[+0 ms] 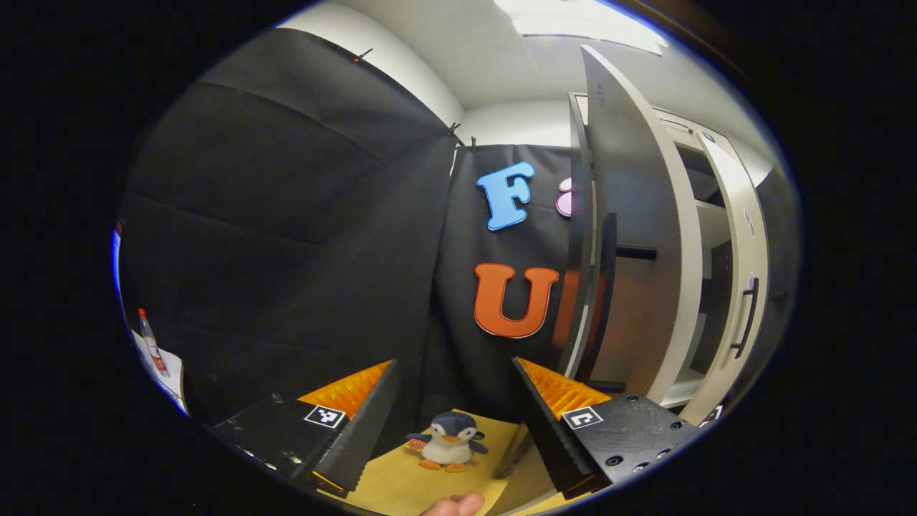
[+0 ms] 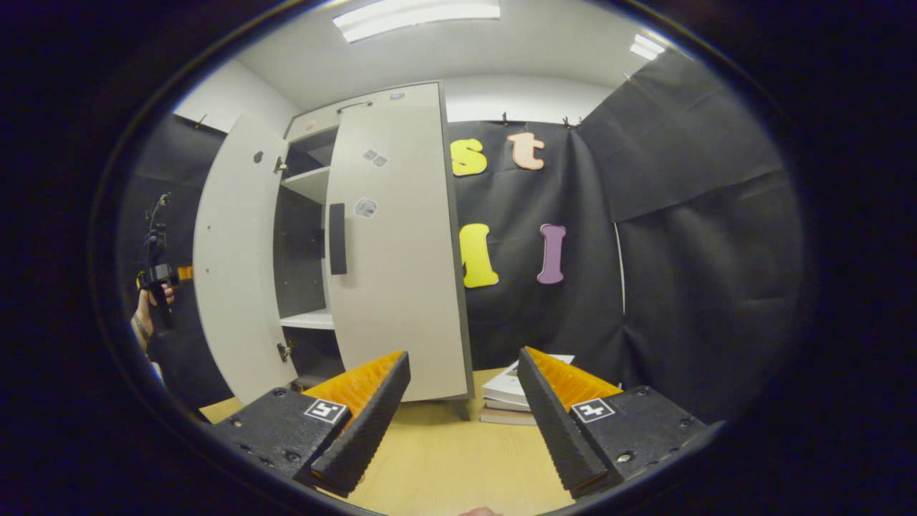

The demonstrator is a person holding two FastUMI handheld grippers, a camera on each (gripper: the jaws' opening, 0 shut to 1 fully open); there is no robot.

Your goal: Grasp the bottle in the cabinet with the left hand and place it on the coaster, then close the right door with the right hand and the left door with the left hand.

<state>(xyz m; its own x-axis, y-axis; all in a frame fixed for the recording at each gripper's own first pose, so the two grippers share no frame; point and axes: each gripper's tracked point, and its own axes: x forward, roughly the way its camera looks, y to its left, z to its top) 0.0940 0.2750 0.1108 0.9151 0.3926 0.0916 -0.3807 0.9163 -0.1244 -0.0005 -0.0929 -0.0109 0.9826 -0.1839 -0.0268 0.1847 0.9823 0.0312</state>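
A clear bottle (image 1: pixel 151 345) with a red cap and red label stands at the far left edge of the left gripper view, on a pale flat surface (image 1: pixel 170 373). My left gripper (image 1: pixel 455 365) is open with nothing between its fingers, pointing at the booth wall left of the cabinet. The cabinet's left door (image 1: pixel 630 236) stands wide open, nearly edge-on. My right gripper (image 2: pixel 464 355) is open and empty over the wooden table (image 2: pixel 444 451), facing the cabinet. The right door (image 2: pixel 394 251) is partly open and the left door (image 2: pixel 233 265) is swung out. A hand holds the left gripper (image 2: pixel 163 276) beyond that door.
A small penguin plush (image 1: pixel 448 438) sits on the table just ahead of my left fingers. A stack of books (image 2: pixel 510 398) lies to the right of the cabinet's foot. White shelves (image 2: pixel 308 319) show inside the cabinet. Black cloth walls close in both sides.
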